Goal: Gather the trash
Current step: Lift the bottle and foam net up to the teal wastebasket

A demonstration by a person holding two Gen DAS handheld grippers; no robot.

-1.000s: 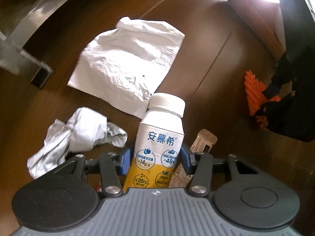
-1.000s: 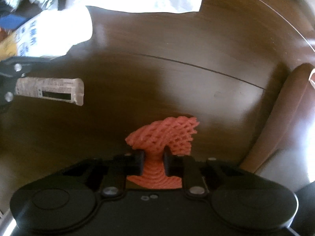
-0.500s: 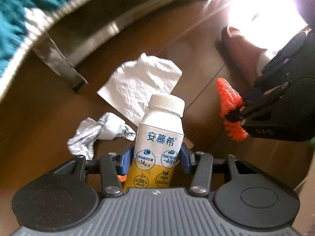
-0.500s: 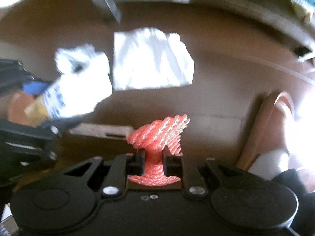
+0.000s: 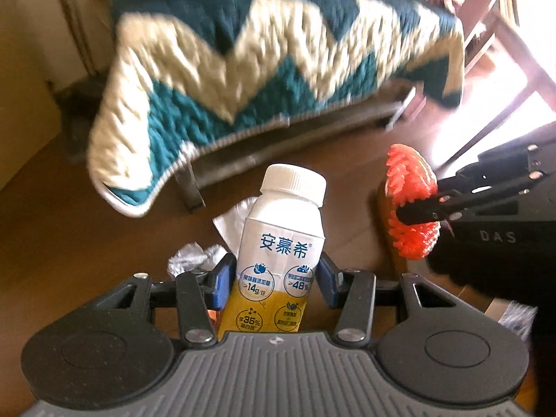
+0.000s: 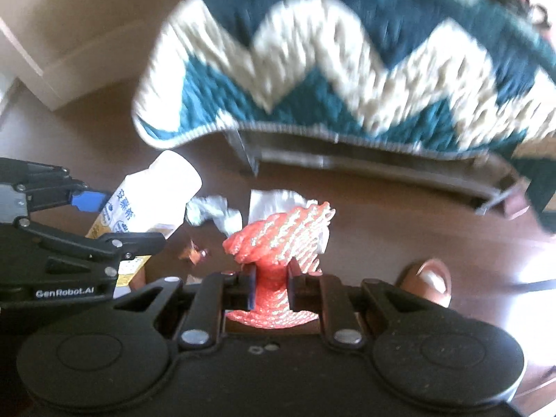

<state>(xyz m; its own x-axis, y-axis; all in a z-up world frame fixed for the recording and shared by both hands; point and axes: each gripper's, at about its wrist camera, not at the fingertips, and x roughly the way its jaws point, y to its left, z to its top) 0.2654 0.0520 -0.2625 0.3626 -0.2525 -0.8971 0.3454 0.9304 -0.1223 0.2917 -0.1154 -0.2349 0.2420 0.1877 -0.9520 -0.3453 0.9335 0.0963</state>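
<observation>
Both loads have risen since the earlier frame: left hand-held gripper (image 5: 274, 278) clamps the yogurt bottle (image 5: 281, 253), right hand-held gripper (image 6: 271, 288) pinches the orange foam net (image 6: 278, 239), both now above the floor (image 6: 399, 243), with the crumpled paper (image 6: 212, 210) farther below.

Each camera sits just behind its own gripper and looks forward along the fingers, down toward the dark wooden floor (image 5: 87, 222) and across to the zigzag blanket (image 5: 264, 59) on the sofa. The left view sees the right gripper (image 5: 413, 213) at its right edge; the right view sees the left gripper (image 6: 121, 219) at its left. Both share the blanket, floor and white paper (image 6: 274, 201).
</observation>
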